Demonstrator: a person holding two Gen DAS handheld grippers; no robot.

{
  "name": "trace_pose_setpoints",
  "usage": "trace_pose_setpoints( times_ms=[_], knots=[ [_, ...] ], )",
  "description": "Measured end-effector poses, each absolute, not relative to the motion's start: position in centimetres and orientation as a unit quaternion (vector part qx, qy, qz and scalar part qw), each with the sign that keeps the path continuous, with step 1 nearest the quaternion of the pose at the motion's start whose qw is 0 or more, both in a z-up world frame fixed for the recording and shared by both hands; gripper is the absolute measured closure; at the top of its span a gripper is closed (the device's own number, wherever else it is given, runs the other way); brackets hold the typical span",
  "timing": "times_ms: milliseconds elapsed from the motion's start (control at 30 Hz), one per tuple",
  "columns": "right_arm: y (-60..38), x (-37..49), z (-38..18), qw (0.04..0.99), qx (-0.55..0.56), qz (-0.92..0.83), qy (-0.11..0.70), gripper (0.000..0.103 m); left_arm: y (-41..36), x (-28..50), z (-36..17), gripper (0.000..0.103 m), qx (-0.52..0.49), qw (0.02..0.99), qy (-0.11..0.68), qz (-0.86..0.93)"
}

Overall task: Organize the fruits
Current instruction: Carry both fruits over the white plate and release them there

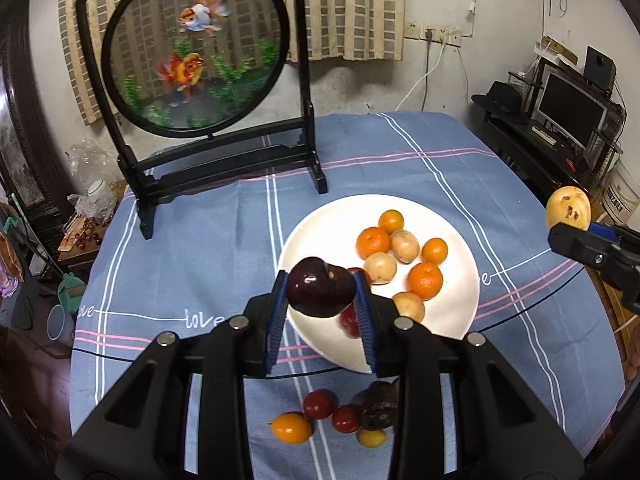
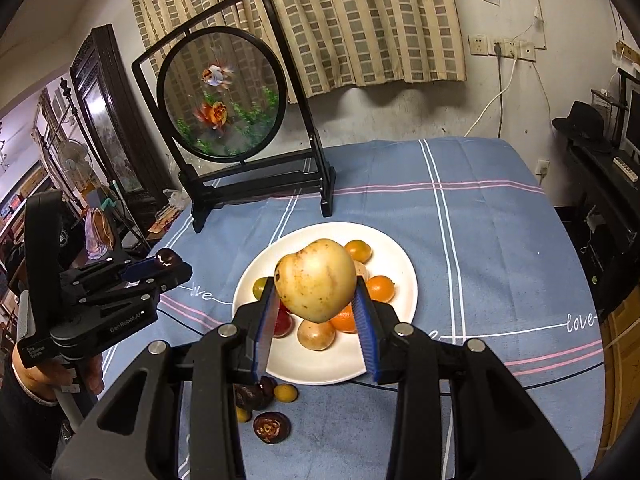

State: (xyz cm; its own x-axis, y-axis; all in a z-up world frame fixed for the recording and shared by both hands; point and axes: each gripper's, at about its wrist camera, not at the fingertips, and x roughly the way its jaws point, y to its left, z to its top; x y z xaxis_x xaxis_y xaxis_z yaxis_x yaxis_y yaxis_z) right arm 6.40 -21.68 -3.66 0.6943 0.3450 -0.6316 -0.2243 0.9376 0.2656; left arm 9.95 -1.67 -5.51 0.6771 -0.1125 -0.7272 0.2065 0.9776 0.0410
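Observation:
My left gripper is shut on a dark purple fruit, held above the near left rim of the white plate. On the plate lie several oranges and pale yellow fruits, with a red one partly hidden behind the fingers. My right gripper is shut on a large pale yellow fruit over the plate. It shows at the right edge of the left wrist view as the right gripper. The left gripper appears at the left of the right wrist view.
Loose small fruits lie on the blue checked tablecloth in front of the plate: red ones, yellow ones and dark ones. A black stand with a round goldfish screen occupies the back left. A person's hand holds the left gripper.

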Motion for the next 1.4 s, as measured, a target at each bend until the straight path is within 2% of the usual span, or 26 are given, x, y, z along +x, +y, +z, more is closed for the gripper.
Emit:
trace_pose_setpoints(
  times_ms=[967,1033,1067,1100,1133,1400],
  knots=[
    [-15.9,14.4,-11.6,0.874,0.032,0.195,0.445,0.065,-3.6,20.6,-13.0,0.07,0.053,0.886,0.454,-0.076],
    [-15.5,15.0,-12.1,0.874,0.017,0.188,0.448,0.062,-3.7,21.0,-13.3,0.057,0.051,0.887,0.453,-0.076],
    [-15.4,15.3,-12.3,0.875,0.011,0.184,0.448,0.058,-3.7,21.1,-13.4,0.048,0.051,0.888,0.451,-0.073],
    [-15.3,15.4,-12.4,0.877,0.006,0.182,0.445,0.04,-3.7,21.3,-13.4,0.047,0.051,0.89,0.448,-0.068],
    [-15.3,15.4,-12.3,0.88,0.005,0.178,0.439,0.035,-3.8,21.3,-13.4,0.047,0.051,0.889,0.449,-0.071],
    [-16.8,13.8,-10.1,0.892,0.008,0.186,0.411,0.035,-2.3,20.2,-11.8,0.046,0.043,0.896,0.436,-0.07]
  ],
)
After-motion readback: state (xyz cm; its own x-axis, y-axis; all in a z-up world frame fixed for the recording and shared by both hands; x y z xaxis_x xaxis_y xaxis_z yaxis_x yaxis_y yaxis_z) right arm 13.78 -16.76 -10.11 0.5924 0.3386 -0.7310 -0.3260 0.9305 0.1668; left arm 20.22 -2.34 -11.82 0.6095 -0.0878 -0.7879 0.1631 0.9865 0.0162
